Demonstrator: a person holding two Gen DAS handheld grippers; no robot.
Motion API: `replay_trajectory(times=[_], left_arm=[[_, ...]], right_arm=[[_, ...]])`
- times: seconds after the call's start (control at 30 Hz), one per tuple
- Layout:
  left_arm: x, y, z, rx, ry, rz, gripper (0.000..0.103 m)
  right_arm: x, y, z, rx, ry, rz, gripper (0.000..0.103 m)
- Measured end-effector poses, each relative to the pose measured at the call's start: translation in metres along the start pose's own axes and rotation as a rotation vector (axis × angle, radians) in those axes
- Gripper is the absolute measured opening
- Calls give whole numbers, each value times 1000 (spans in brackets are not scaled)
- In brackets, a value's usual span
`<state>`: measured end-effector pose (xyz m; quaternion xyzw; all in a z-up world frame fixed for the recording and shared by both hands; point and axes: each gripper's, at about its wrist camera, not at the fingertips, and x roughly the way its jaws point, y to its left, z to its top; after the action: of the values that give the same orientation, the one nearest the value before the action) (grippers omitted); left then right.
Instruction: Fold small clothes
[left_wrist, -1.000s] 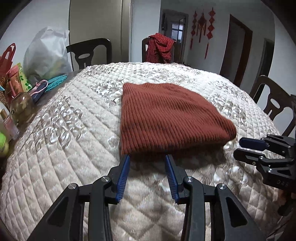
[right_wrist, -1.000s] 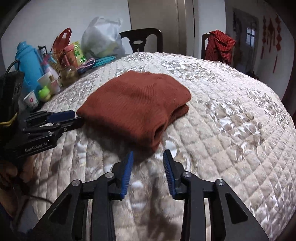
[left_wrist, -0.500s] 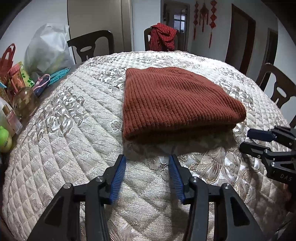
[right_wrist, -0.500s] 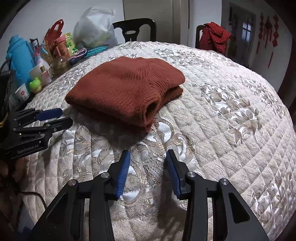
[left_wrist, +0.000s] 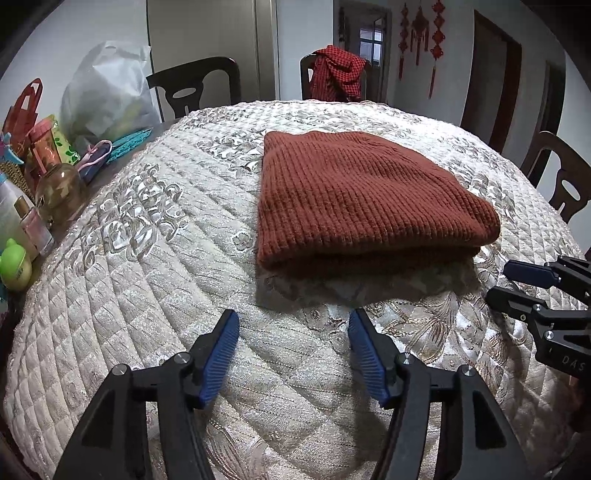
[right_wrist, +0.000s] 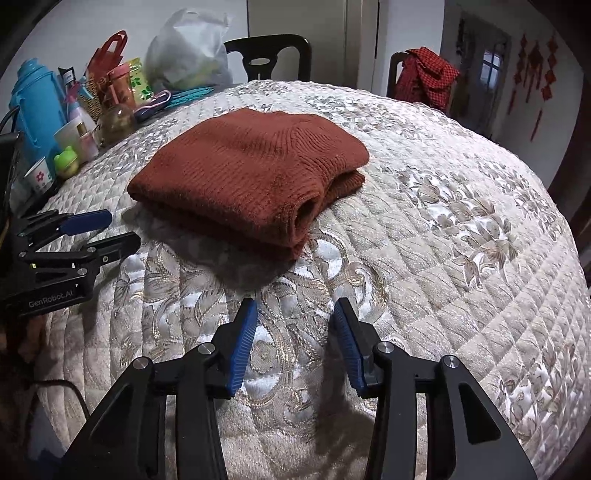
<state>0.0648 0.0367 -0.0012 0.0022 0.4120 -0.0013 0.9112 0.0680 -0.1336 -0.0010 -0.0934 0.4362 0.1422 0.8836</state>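
A rust-brown ribbed knit sweater (left_wrist: 354, 195) is being shown against a quilt (left_wrist: 147, 280) that is being seen in beige and cream, stitched in diamonds, with shiny silver-gold flowers woven in. Beside the sweater, black grippers with blue ribbed pads (left_wrist: 218, 350) are being seen. Left of the sweater, a light blue flask (right_wrist: 35, 107), a red bag (right_wrist: 107, 51), a lime-green toy (right_wrist: 66, 159) and a white cup (right_wrist: 38, 179) printed with a pink flower are being shown. Behind the sweater, a red-and-black checked cloth (left_wrist: 338, 72) is being displayed on a dark chair, and red knot hangings (left_wrist: 419, 27) are being shown on a pale wall.
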Motion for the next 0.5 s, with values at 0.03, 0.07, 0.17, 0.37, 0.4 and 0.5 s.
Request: replay_trajectory(times=[0.03, 0.07, 0.17, 0.37, 0.4, 0.5], left_arm=[[0, 1, 0, 2, 0, 2, 65], [0, 1, 0, 4, 0, 3, 65], [0, 1, 0, 2, 1, 2, 66], [0, 1, 0, 3, 3, 2, 67], [0, 1, 0, 3, 3, 0, 68], [1, 0, 0, 6, 5, -3, 69]], right_arm=[[0, 0, 0, 0, 0, 0, 44], [0, 0, 0, 0, 0, 1, 44], [0, 0, 0, 4, 0, 4, 44], [0, -1, 0, 8, -1, 10, 45], [0, -2, 0, 8, -1, 10, 45], [0, -2, 0, 7, -1, 10, 45]])
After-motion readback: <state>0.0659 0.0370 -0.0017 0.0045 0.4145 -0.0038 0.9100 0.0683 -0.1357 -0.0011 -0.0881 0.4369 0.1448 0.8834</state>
